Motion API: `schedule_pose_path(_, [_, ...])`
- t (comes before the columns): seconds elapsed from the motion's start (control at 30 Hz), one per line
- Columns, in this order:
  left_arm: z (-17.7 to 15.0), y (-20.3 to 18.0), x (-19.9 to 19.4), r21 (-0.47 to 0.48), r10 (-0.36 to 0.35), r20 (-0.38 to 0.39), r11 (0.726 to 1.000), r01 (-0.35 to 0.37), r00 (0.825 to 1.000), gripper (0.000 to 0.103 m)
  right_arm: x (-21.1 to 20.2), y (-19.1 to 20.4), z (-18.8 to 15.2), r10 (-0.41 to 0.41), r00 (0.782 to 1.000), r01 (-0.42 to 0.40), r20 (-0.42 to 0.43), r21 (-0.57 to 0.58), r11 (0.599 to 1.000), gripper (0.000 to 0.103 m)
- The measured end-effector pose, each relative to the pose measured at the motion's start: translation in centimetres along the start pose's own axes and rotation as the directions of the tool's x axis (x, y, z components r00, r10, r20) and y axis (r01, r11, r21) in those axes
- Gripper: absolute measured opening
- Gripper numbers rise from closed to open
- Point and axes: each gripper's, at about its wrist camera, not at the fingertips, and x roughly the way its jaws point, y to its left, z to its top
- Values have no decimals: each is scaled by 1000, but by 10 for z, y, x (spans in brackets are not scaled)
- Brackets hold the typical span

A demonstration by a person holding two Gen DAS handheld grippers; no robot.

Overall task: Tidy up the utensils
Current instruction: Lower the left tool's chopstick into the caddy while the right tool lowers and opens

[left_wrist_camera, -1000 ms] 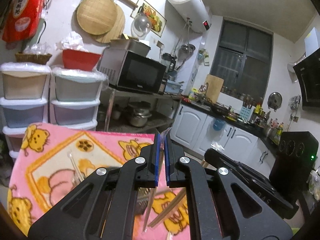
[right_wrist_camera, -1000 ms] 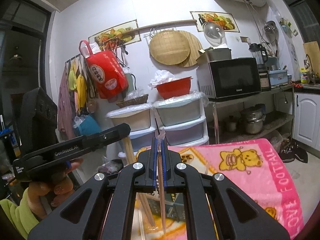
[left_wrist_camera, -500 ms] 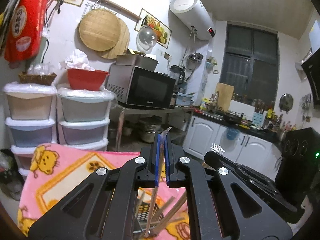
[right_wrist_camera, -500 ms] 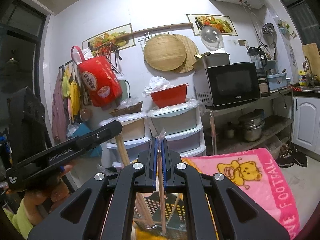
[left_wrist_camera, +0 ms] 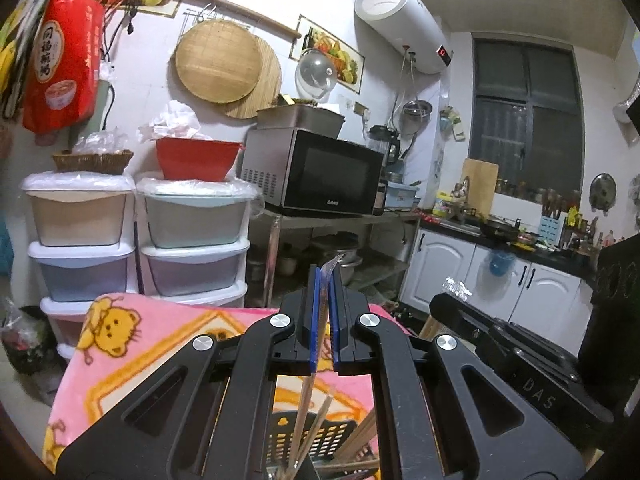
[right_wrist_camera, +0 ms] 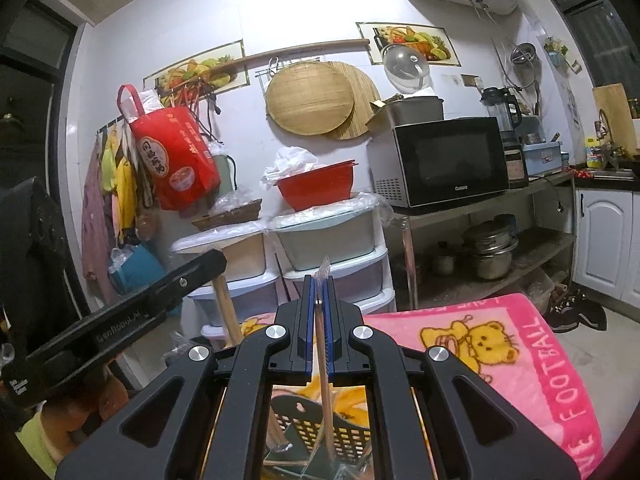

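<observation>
Right, my left gripper (left_wrist_camera: 323,316) has its fingers pinched on a wrapped chopstick (left_wrist_camera: 306,396), which hangs below them into the black perforated holder (left_wrist_camera: 320,440). My right gripper (right_wrist_camera: 319,312) is clamped on another wrapped chopstick (right_wrist_camera: 325,392), its wrapper poking above the fingers, its lower end down in the same holder (right_wrist_camera: 316,428) on the pink blanket (right_wrist_camera: 520,344).

the black perforated plastic utensil basket (right_wrist_camera: 320,432) stands on the pink bear-print blanket (right_wrist_camera: 520,344), nearest; far behind it the stacked plastic drawer bins (right_wrist_camera: 332,256), with the black microwave (right_wrist_camera: 444,160) to their right.
</observation>
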Motion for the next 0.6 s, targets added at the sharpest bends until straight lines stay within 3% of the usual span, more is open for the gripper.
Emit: schedule_pose_path(0.6, [-42,11,32,-14,-2,-100,1000,1,995,2,26,-16,-35,-43,998,44,-47,7,999,5])
